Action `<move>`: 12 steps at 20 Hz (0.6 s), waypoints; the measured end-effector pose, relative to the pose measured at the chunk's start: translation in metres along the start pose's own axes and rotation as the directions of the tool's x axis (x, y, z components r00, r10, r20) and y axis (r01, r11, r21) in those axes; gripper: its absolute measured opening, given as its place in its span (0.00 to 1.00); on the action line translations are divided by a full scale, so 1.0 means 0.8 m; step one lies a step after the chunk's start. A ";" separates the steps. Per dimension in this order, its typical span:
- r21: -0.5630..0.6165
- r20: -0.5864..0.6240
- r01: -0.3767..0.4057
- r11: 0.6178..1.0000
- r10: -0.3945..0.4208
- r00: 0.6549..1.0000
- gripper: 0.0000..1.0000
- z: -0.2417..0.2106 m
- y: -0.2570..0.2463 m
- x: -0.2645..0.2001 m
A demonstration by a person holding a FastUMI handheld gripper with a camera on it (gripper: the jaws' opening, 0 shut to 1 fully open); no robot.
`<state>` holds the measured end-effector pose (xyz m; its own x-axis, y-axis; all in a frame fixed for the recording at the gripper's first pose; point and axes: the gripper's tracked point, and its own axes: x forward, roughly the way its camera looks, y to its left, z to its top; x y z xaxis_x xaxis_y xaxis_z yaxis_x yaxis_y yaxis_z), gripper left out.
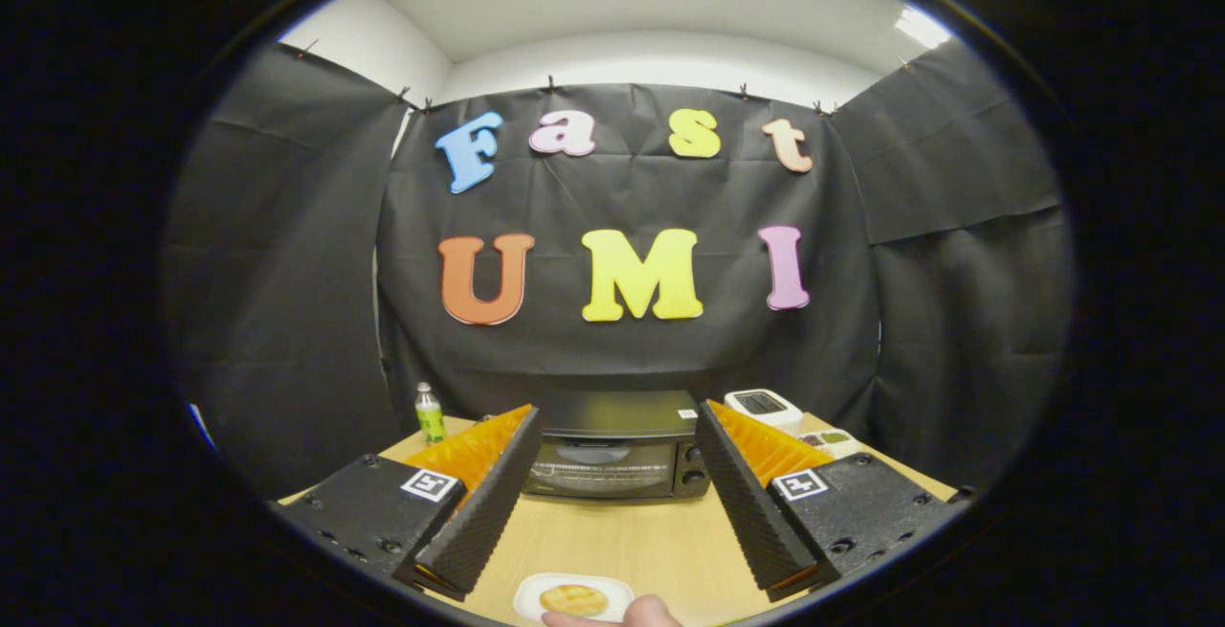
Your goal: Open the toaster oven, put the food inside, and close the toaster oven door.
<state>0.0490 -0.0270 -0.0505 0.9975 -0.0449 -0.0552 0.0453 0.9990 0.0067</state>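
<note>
Gripper view: gripper (617, 474) held above the worktop (622, 541), jaws spread wide and empty, aimed squarely at the toaster oven (612, 450) standing beyond the fingertips, door shut, so lined up for the handle; food (573, 599), probably a small pastry, lying on a white plate (528, 593) on the near worktop below the jaws, steadied or set there by a fingertip (643, 614); green bottle (429, 413) and white scale (763, 406) parked aside of the oven.
</note>
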 end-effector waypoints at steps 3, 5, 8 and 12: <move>0.019 -0.041 -0.031 0.999 0.032 0.999 1.00 -0.018 0.002 0.026; 0.024 -0.049 -0.050 0.998 0.051 0.998 1.00 -0.022 -0.001 0.047; 0.026 -0.046 -0.056 0.998 0.058 0.997 1.00 -0.036 -0.006 0.084; 0.016 -0.085 -0.044 0.999 0.045 0.995 1.00 -0.095 -0.010 0.134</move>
<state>0.1515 -0.0390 -0.1327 0.9902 0.0011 -0.1395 0.0024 0.9997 0.0247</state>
